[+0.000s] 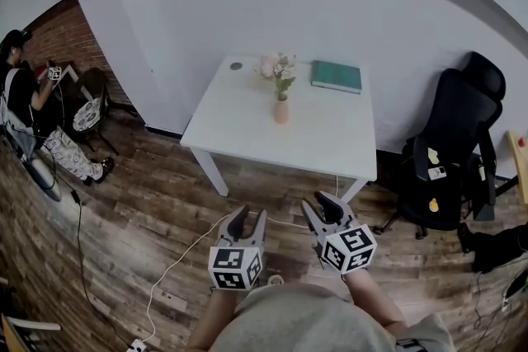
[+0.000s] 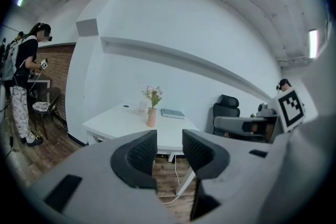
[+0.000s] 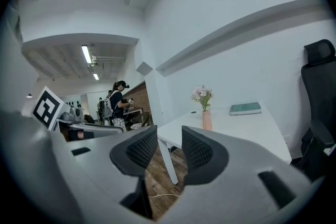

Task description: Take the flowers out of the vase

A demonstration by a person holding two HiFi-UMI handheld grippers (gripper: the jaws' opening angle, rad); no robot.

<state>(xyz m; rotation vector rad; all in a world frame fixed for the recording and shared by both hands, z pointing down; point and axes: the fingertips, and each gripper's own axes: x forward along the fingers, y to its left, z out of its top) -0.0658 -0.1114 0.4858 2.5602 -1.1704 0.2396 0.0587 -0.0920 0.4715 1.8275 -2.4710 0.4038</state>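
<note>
A small pink vase (image 1: 281, 111) with pale pink flowers (image 1: 277, 68) stands upright near the middle of a white table (image 1: 239, 124). Both grippers hover over the wooden floor, well short of the table's near edge. My left gripper (image 1: 250, 217) and my right gripper (image 1: 322, 206) point toward the table, both open with nothing between the jaws. In the left gripper view the vase (image 2: 151, 118) and flowers (image 2: 153, 94) show far off above the open jaws of the left gripper (image 2: 169, 139). The right gripper view has the vase (image 3: 207, 120) beyond the open right gripper (image 3: 169, 141).
A green book (image 1: 337, 76) lies at the table's back right and a small round thing (image 1: 236, 66) at its back left. A black office chair (image 1: 454, 152) stands right of the table. A person (image 1: 25, 95) sits far left by a brick wall. A white cable (image 1: 177, 264) runs across the floor.
</note>
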